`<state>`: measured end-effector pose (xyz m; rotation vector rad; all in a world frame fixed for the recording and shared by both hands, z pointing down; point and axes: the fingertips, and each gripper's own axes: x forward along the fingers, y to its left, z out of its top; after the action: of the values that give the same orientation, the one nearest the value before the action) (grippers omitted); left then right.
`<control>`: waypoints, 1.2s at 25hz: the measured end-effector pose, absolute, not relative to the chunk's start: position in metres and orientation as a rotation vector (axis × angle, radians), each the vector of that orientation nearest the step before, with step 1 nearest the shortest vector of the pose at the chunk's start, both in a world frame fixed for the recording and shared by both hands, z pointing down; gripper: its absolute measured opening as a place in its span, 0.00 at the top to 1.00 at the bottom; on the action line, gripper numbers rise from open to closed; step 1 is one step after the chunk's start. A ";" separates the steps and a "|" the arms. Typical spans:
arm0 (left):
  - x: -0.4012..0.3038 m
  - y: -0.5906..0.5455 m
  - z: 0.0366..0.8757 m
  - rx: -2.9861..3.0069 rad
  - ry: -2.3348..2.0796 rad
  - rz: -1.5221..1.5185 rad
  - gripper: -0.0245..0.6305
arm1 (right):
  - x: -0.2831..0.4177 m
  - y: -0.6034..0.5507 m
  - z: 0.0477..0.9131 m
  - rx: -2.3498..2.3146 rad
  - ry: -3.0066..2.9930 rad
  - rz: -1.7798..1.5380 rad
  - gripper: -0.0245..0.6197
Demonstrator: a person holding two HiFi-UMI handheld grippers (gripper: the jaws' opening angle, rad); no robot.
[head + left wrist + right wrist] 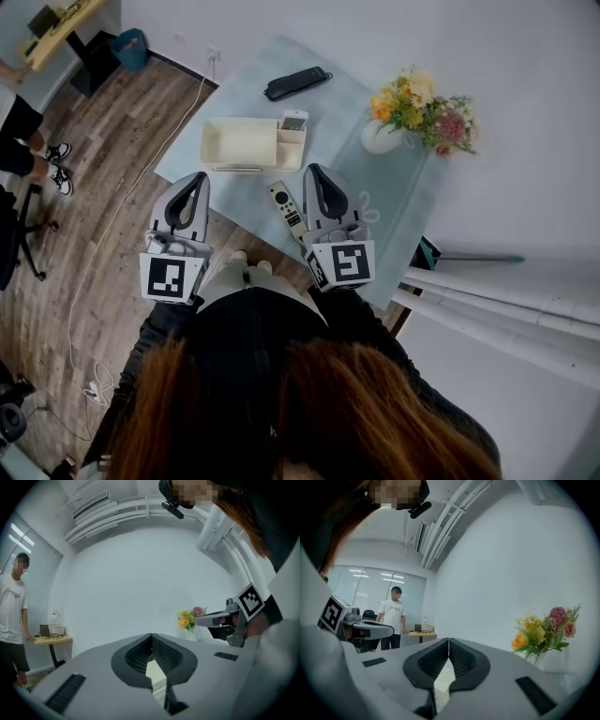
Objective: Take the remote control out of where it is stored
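Note:
A slim pale remote control (286,210) lies flat on the blue-clothed table (412,220), in front of a cream organizer box (246,143). A second small remote (294,120) stands in the box's narrow right compartment. My right gripper (313,170) (448,640) is held level just right of the lying remote, above the table, shut with nothing between its fingers. My left gripper (200,176) (151,634) hovers at the table's near left edge, also shut and empty. Neither gripper view shows either remote.
A black oblong case (297,82) lies at the table's far side. A white vase of flowers (417,117) (546,632) stands at the right. A person (393,616) stands by a small desk (50,640) across the room; a cable runs over the wooden floor (103,234).

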<state>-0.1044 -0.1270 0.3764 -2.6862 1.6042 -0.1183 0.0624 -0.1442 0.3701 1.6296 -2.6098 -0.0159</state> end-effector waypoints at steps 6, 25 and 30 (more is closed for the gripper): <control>-0.107 -0.126 0.376 -2.684 1.614 -0.107 0.95 | 0.058 -0.163 0.379 1.645 -2.579 -0.008 0.94; -0.120 -0.130 0.379 -2.663 1.667 -0.126 0.95 | 0.064 -0.256 0.471 1.703 -2.337 0.048 0.94; -0.122 -0.130 0.381 -2.666 1.671 -0.141 0.95 | 0.069 -0.268 0.491 1.730 -2.287 0.155 0.93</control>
<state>-0.1217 -0.1303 0.3813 -2.6663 1.6712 -0.1408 0.0688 -0.2679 0.4914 1.7305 -2.2871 0.1547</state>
